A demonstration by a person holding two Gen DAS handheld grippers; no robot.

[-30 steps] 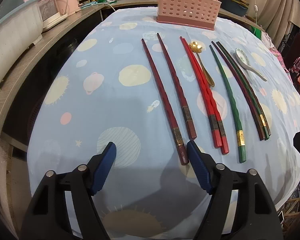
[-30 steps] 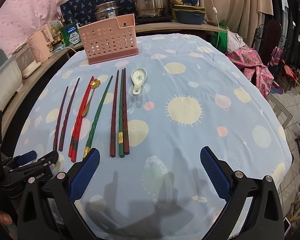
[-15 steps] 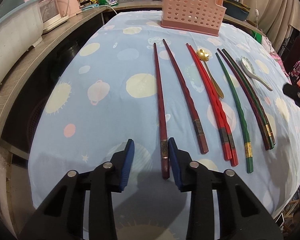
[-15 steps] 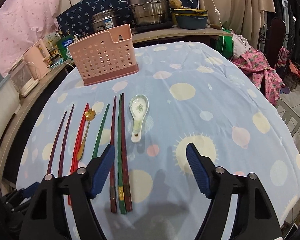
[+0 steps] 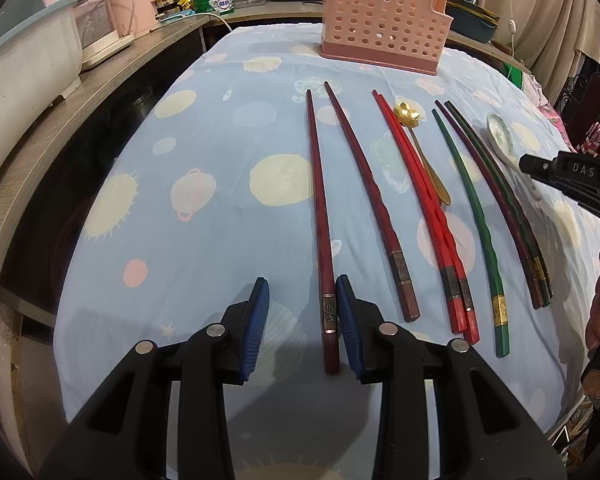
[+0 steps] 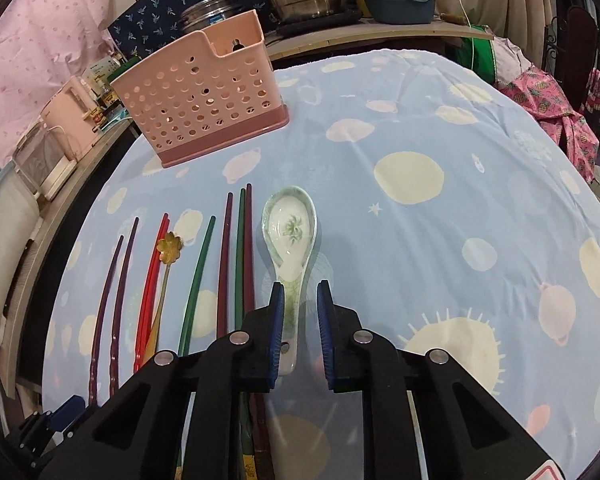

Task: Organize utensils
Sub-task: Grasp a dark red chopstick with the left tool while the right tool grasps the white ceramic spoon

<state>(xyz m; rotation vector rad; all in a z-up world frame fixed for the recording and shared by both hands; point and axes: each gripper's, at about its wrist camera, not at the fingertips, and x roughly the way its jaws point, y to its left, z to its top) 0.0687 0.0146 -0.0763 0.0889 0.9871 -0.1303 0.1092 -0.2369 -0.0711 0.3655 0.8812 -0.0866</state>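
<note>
Right gripper (image 6: 298, 330) advanced over the ceramic spoon (image 6: 290, 240), jaws closing around its handle, not yet clamped; left gripper (image 5: 302, 322) bracketed the maroon chopstick (image 5: 320, 216) unclamped. Both pickups appeared imminent.

Pale blue tablecloth (image 5: 220, 208) printed with cream suns, pink pots and white stars. Perforated salmon-pink plastic utensil basket (image 5: 382, 34), darker pink base. Two dark maroon chopsticks (image 5: 320, 208), patterned metal bands. Two bright red chopsticks (image 5: 420, 200). Gold flower-shaped spoon (image 6: 169, 246). Dark green chopstick (image 5: 474, 216), gold band. White ceramic soup spoon (image 6: 290, 236), green floral motif.
</note>
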